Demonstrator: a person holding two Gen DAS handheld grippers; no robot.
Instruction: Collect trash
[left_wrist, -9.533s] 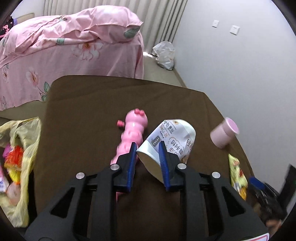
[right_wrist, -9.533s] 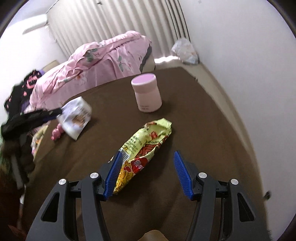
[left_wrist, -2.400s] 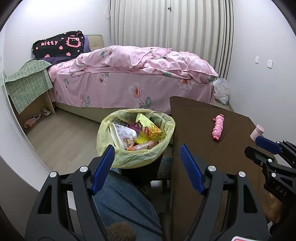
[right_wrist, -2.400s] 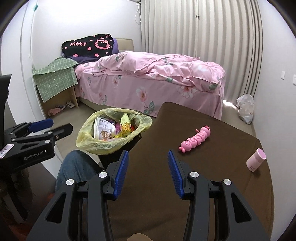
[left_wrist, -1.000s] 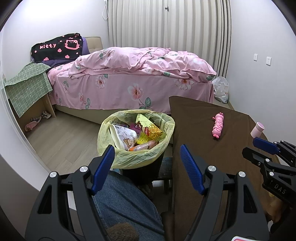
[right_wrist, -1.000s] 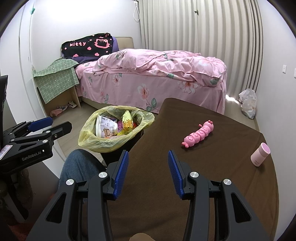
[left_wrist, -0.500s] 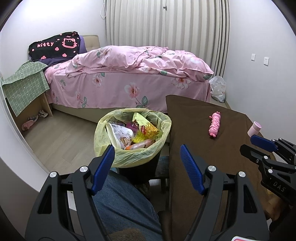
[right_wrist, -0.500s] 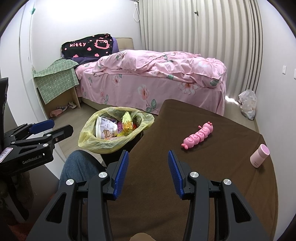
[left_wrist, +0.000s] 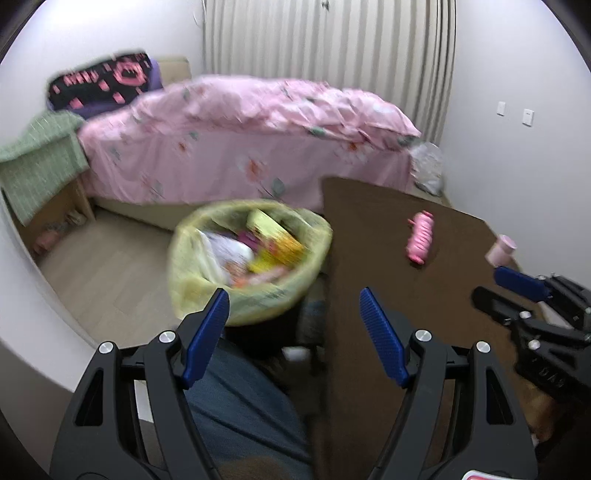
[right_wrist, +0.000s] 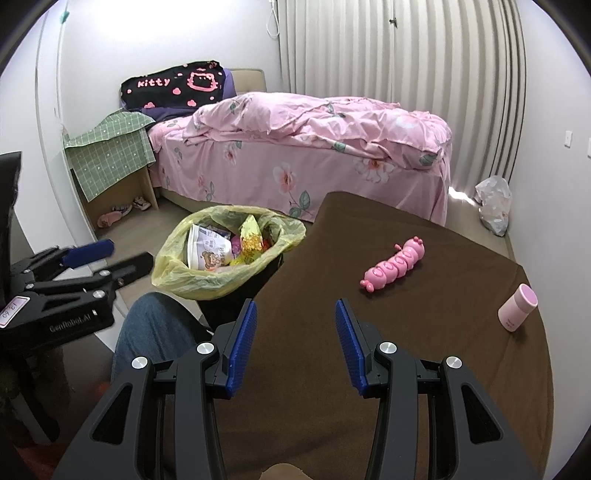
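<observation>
Both your tools gape empty: left tool (left_wrist: 293, 334); right tool (right_wrist: 291, 341) over the surface (right_wrist: 424, 332); trash (right_wrist: 221, 251) sits in the bin (right_wrist: 192, 284) beside it.

Brown table (right_wrist: 424, 369) (pink toy (right_wrist: 393, 265), pink cup (right_wrist: 517, 307))

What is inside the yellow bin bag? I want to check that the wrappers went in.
The yellow bin bag holds a white snack packet and a yellow wrapper. Whatever lies beneath them is covered.
</observation>
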